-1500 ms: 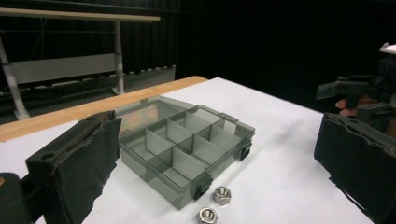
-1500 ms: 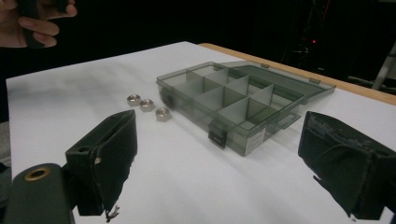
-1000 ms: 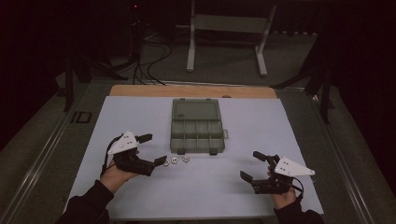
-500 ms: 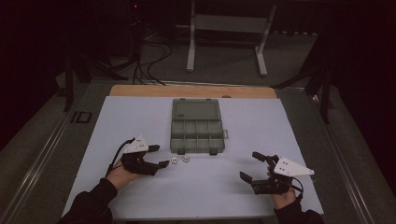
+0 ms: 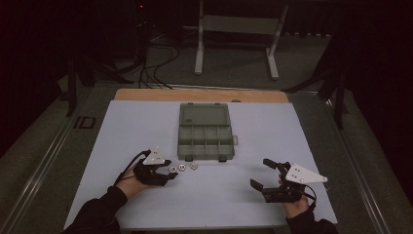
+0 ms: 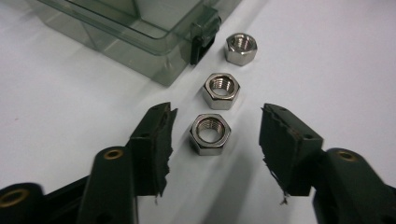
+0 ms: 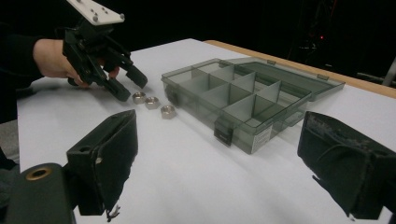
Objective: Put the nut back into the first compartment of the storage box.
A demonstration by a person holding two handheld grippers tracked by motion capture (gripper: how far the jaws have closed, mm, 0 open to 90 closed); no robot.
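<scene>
Nuts are lying in a short row on the white table point(image 5: 146, 126), just near of the open compartment box point(image 5: 205, 131). I'm seeing my left gripper point(image 6: 215, 135) straddling the nearest nut point(image 6: 210, 134), its jaws just closing in yet not touching it. My right gripper point(image 5: 265, 174) is resting near the right edge, jaws gaping wide, holding nothing.

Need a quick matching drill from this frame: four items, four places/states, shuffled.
Items:
1. left tongs
2. right tongs
3. compartment box
4. nearest nut

States:
A. lid open, compartments empty
B. lies between two jaws, not yet touched
C. open over bare table, at the table's right
D. low at the row of nuts, jaws just been closing

Pairs: 1-D, 2-C, 3-A, 4-B
</scene>
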